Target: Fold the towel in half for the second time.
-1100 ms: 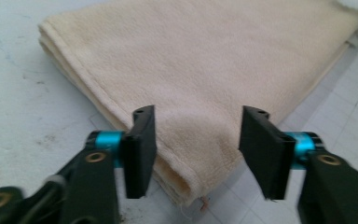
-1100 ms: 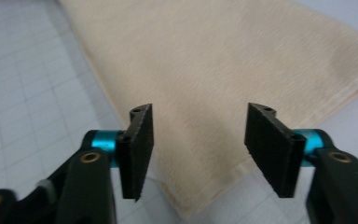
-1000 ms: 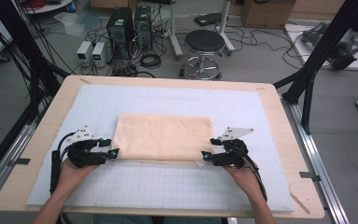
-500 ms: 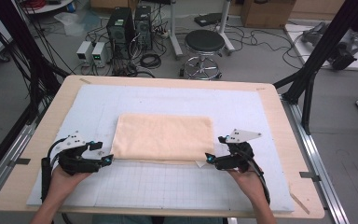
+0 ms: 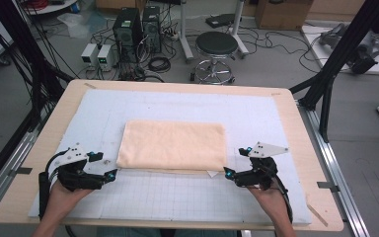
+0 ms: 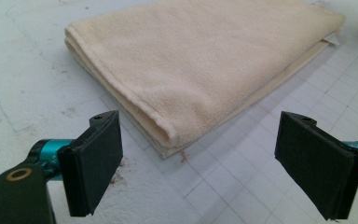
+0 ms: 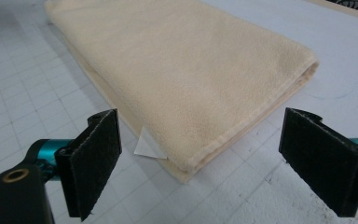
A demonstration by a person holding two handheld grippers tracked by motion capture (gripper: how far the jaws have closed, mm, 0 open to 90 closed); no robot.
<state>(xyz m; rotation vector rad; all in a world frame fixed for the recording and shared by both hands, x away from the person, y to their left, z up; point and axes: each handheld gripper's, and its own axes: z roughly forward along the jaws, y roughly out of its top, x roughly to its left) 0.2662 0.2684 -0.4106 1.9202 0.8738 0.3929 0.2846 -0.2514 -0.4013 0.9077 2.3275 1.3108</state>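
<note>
Both claws, left [image 5: 112, 174] and right [image 5: 225, 173], have just been opening and stand spread, empty, just off the towel's [image 5: 173, 144] near corners. A careless regrip could drag the towel and undo its fold, since the layers lie loose.

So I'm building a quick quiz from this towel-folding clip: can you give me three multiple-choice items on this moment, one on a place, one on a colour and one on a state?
1. Where does the folded towel lie?
A. On the white gridded mat
B. On the floor
C. On the stool

2. What colour is the towel?
A. Dark blue
B. Pale peach
C. Green

3. How do the left gripper and the right gripper stand?
A. Both clamped on the towel
B. One holds a corner up
C. Both open, clear of the towel

Key: 1 A, the mat's grid shows around it; 2 B, plain in every view; 3 C, the jaws stand apart with the towel's corners beyond them.
</note>
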